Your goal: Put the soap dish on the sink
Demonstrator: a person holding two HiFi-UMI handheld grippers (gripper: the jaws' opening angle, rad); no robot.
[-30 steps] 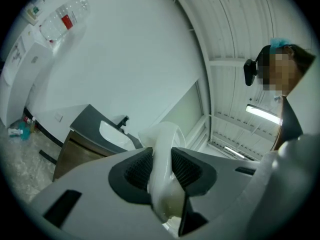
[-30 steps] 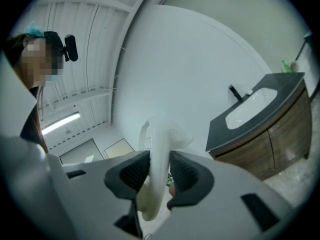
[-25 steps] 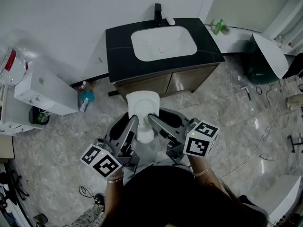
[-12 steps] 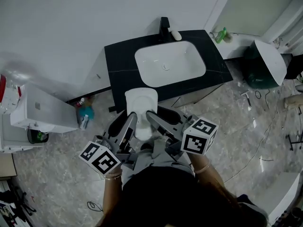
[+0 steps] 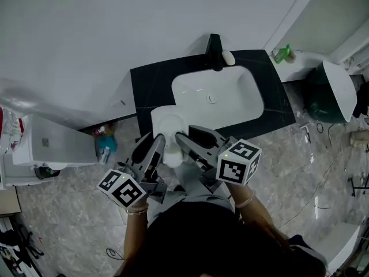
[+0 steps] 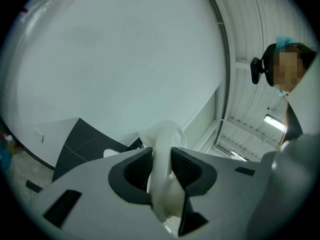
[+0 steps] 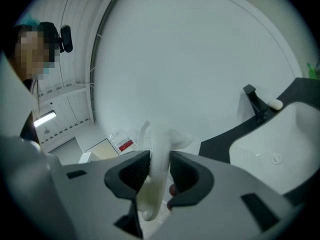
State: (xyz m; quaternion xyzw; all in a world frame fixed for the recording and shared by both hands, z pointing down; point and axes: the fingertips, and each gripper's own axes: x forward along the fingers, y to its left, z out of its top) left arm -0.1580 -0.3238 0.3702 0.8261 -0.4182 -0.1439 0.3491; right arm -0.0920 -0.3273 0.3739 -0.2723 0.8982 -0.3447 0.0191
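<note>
I held the soap dish [image 5: 168,126] near the worktop's [image 5: 149,85] front-left corner, the left gripper [image 5: 154,146] and right gripper [image 5: 183,143] both clamped on it.

The soap dish [image 5: 167,123] is clamped between the left tongs [image 5: 158,142] and the right tongs [image 5: 181,138], over the near edge of the tabletop [image 5: 149,85]. The sink [image 5: 222,100] lies ahead-right of the tongs, with the faucet [image 5: 214,49] behind it.

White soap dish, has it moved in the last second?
Yes. The white ceramic soap dish has moved forward: earlier short of the black sink countertop, it now overlaps its front edge.
</note>
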